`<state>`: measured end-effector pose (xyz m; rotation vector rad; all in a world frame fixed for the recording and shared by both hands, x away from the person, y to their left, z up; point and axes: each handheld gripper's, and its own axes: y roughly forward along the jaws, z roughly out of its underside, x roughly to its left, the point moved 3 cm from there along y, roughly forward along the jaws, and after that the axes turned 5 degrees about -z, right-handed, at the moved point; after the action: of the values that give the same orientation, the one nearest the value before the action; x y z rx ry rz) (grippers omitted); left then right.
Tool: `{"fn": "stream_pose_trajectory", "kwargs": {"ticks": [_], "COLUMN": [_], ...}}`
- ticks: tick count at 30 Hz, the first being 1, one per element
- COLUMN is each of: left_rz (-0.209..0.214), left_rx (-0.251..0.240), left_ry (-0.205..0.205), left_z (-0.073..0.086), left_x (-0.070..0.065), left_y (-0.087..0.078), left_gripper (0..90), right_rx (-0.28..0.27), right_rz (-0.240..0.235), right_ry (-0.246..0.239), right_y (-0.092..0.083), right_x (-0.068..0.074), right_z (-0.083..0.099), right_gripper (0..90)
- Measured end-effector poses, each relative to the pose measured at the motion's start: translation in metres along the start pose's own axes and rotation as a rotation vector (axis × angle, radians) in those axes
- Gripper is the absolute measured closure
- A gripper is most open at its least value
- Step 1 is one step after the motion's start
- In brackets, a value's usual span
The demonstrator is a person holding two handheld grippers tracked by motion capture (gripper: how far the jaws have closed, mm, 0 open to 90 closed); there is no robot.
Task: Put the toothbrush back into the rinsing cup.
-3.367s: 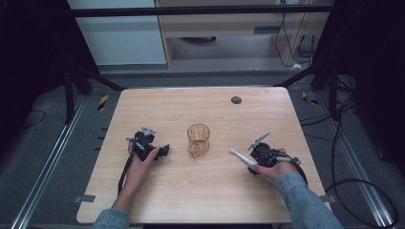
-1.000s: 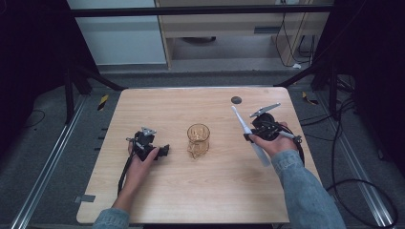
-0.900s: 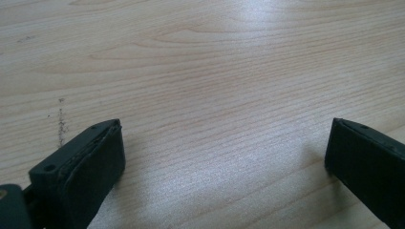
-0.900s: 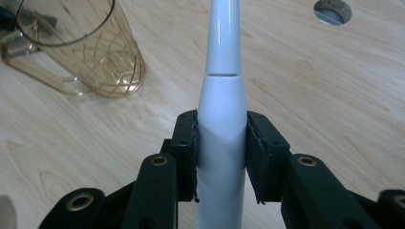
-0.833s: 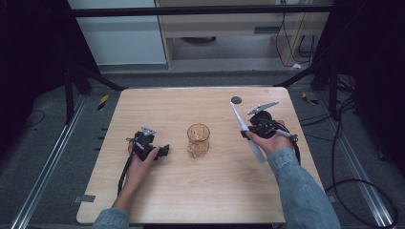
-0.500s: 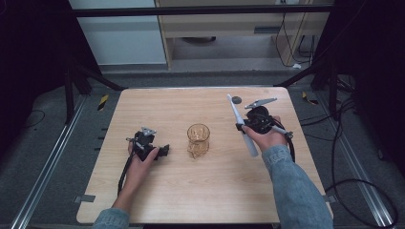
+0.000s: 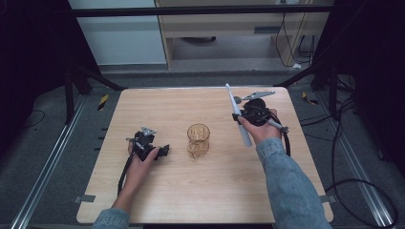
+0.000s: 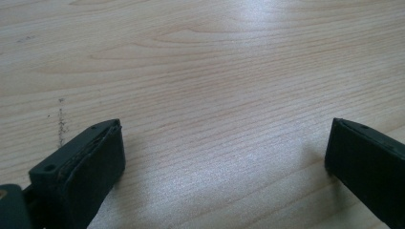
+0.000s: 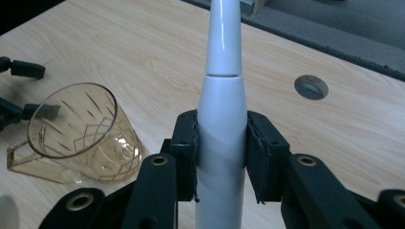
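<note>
Over the right half of the pale wooden table (image 7: 205, 200), the right gripper (image 7: 244, 113) is clamped on a slim white plastic electric toothbrush (image 7: 237, 112), holding it up off the surface with the thin neck pointing away toward the far edge. In the right gripper view the two black pads squeeze the fat part of the handle (image 9: 220, 138), just below the seam where the narrower neck starts. That looks like the sensible spot to grab it: the body is glossy, smooth and round, so I'd guess it's slippery and could twist or slide if pinched on the taper. It's stiff and probably light, though a bit bottom-heavy.

The amber see-through faceted plastic cup with a handle (image 7: 198, 140) stands upright mid-table, between the two hands and well apart from the brush. Thin walls, so likely easy to tip with a long brush.

The left gripper (image 7: 164, 150) rests on the wood, jaws spread wide over bare grain.
</note>
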<state>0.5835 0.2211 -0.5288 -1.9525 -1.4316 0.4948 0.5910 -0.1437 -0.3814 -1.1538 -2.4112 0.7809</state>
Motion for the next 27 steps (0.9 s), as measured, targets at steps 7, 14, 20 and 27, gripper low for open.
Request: {"fn": "stream_pose_trajectory", "kwargs": {"ticks": [7, 14, 20, 27], "left_rz": [0.0, 0.0, 0.0, 0.0], "left_rx": [0.0, 0.0, 0.0, -0.001], "left_ry": [0.0, 0.001, 0.001, 0.0], "left_z": [0.0, 0.0, 0.0, 0.0], "left_x": [0.0, 0.0, 0.0, 0.0], "left_y": [0.0, 0.0, 0.0, 0.0], "left_gripper": [0.0, 0.0, 0.0, 0.0], "right_rx": [-0.034, -0.089, -0.121, -0.143], "right_rz": [0.003, 0.022, 0.029, 0.029], "right_ry": [-0.006, -0.005, -0.011, -0.005], "right_y": [0.002, 0.0, 0.001, 0.002], "right_x": [0.005, 0.007, 0.012, 0.012], "right_z": [-0.011, -0.026, -0.036, -0.046], "right_gripper": [67.0, 67.0, 67.0, 67.0]}}
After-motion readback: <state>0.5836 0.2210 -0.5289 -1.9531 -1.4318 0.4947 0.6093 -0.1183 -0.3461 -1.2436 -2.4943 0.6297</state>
